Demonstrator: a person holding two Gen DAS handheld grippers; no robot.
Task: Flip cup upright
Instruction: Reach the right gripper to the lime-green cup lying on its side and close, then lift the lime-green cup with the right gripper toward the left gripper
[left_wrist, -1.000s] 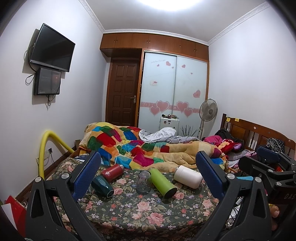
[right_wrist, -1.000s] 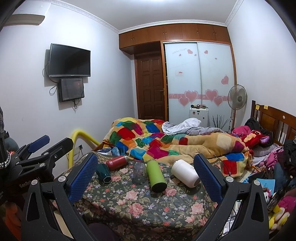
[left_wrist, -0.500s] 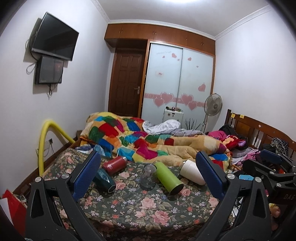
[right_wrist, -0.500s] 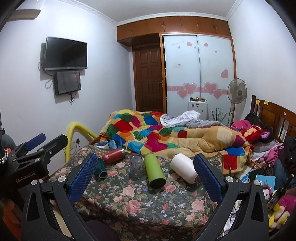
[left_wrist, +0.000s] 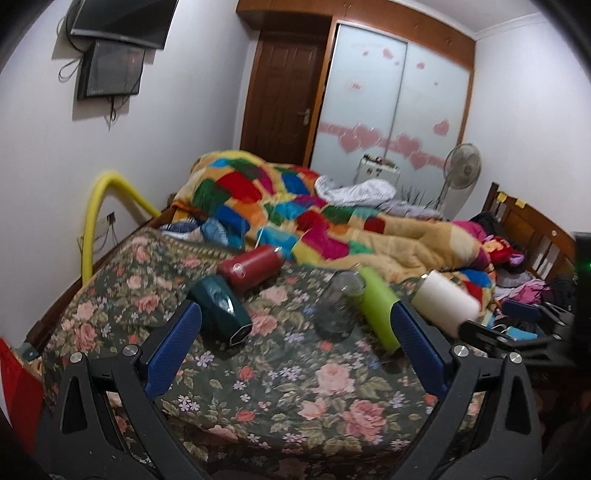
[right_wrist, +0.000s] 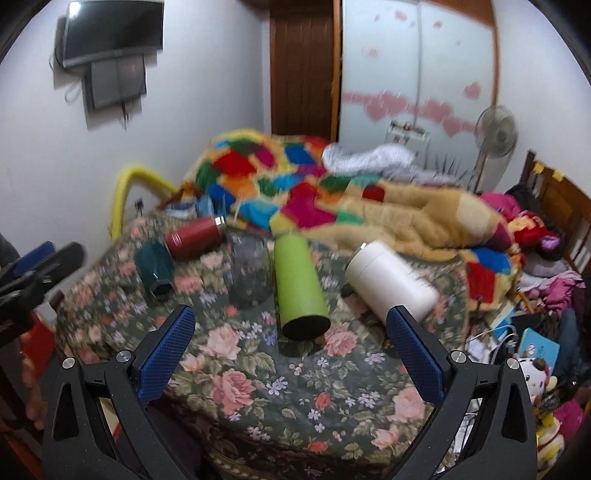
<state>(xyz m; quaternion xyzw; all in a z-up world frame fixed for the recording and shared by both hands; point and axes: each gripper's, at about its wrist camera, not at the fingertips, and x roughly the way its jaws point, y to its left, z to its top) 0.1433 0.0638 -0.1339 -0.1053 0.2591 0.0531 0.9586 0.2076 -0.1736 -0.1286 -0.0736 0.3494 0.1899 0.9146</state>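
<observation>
Nearest the lenses, both tools are empty: the left gripper has its blue fingers spread wide, and the right gripper is just as wide, holding nothing. Both hover over the near edge of the floral bedspread.

Take the green bottle as the landmark. It lies on its side, long axis running toward the right camera, dark end nearest, sitting almost dead centre between the right fingers, so the right hand looks the nearer and better lined up. Just left of it stands the clear glass cup, seemingly mouth-down. To the right of the green one lies the white cup, angled toward the near right. Further left, the dark teal cup lies on its side just beside the left gripper's left finger; behind it the red bottle lies crosswise. Which one goes first I can't tell.

Beyond the green bottle, the patchwork quilt, then a wardrobe with pink hearts. No readable writing anywhere; motion blur smears it.
</observation>
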